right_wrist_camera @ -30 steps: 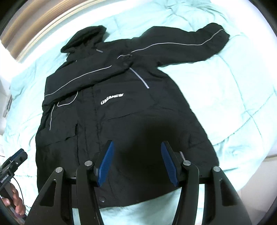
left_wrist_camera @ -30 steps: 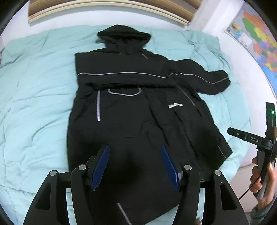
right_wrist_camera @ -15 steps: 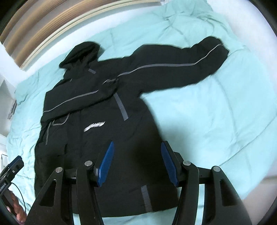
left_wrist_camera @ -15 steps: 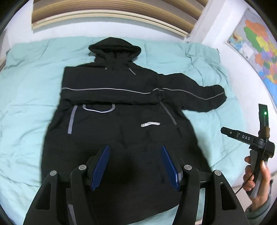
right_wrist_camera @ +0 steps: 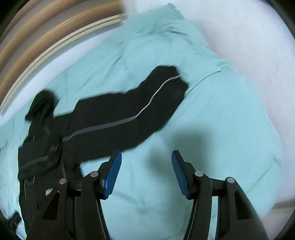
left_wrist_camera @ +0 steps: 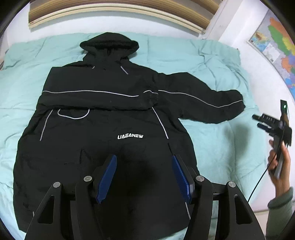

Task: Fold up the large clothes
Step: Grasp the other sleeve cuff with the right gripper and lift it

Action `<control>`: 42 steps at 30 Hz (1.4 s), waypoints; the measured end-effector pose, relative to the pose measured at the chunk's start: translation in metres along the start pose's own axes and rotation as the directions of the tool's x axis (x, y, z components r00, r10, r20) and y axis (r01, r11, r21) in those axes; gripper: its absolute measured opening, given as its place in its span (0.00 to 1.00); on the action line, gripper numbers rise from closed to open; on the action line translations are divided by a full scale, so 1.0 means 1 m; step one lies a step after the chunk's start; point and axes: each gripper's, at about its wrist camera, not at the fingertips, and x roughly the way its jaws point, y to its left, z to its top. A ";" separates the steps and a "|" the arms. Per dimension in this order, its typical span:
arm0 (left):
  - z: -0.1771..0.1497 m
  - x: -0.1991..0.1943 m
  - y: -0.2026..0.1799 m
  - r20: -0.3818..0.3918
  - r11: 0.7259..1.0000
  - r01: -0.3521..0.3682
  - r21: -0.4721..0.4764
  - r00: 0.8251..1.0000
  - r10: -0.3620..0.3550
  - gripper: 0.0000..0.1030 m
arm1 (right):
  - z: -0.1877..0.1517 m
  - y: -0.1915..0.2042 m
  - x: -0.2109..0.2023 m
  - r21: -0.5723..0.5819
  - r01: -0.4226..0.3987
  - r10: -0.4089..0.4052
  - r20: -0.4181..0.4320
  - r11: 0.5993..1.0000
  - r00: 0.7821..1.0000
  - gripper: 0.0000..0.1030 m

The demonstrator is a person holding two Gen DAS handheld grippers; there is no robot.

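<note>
A large black hooded jacket with grey piping lies flat, front up, on a teal duvet. Its left sleeve is folded across the chest. Its right sleeve stretches out to the right. My left gripper is open and empty above the jacket's lower hem. My right gripper is open and empty over bare duvet, to the right of the outstretched sleeve. The right gripper also shows at the right edge of the left wrist view, held in a hand.
The duvet covers the whole bed. A wooden headboard runs along the far side. A white wall with a coloured map stands to the right. The bed's right edge is close to my right gripper.
The right gripper has swung right, from over the jacket body to the duvet beside the outstretched sleeve. The left gripper has drawn back and centred on the jacket.
</note>
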 end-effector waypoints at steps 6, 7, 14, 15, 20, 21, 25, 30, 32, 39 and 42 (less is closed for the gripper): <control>0.019 0.038 -0.015 -0.064 0.999 -0.025 -0.035 0.998 0.023 0.62 | 0.063 -0.049 0.053 0.114 -0.038 0.036 0.017 0.993 0.999 0.58; 0.021 0.042 -0.016 -0.072 0.999 -0.028 -0.029 0.997 0.026 0.62 | 0.071 -0.054 0.061 0.123 -0.043 0.041 0.019 0.992 0.999 0.58; 0.046 0.082 -0.037 -0.135 0.997 -0.055 0.052 0.989 0.061 0.62 | 0.113 -0.079 0.127 0.180 -0.041 0.045 -0.021 0.983 0.999 0.64; 0.049 0.087 -0.039 -0.145 0.997 -0.052 0.058 0.988 0.060 0.62 | 0.115 -0.081 0.135 0.189 -0.051 0.058 -0.032 0.981 0.998 0.65; 0.066 0.113 -0.057 -0.185 0.995 -0.030 0.092 0.982 0.047 0.62 | 0.113 -0.072 0.169 0.196 -0.154 0.172 -0.079 0.968 0.982 0.68; 0.069 0.116 -0.060 -0.187 0.995 -0.027 0.099 0.981 0.046 0.62 | 0.113 -0.065 0.170 0.176 -0.165 0.181 -0.077 0.970 0.980 0.68; 0.076 0.127 -0.074 -0.198 0.990 -0.018 0.142 0.979 0.046 0.62 | 0.107 -0.047 0.170 0.151 -0.196 0.206 -0.060 0.969 0.977 0.68; 0.079 0.137 -0.079 -0.203 0.984 -0.011 0.178 0.978 0.048 0.62 | 0.110 -0.058 0.182 0.248 -0.214 0.235 -0.059 0.945 0.970 0.42; 0.080 0.139 -0.076 -0.200 0.984 -0.010 0.180 0.979 0.046 0.62 | 0.111 -0.052 0.173 0.240 -0.218 0.234 -0.038 0.946 0.972 0.31; 0.088 0.154 -0.040 -0.223 0.997 0.000 0.075 0.975 0.017 0.62 | 0.104 -0.006 0.132 0.090 -0.224 0.222 0.032 0.971 0.975 0.19; 0.090 0.152 -0.023 -0.217 1.000 0.016 0.023 0.976 -0.011 0.62 | 0.099 0.018 0.134 0.051 -0.199 0.198 0.018 0.979 0.980 0.16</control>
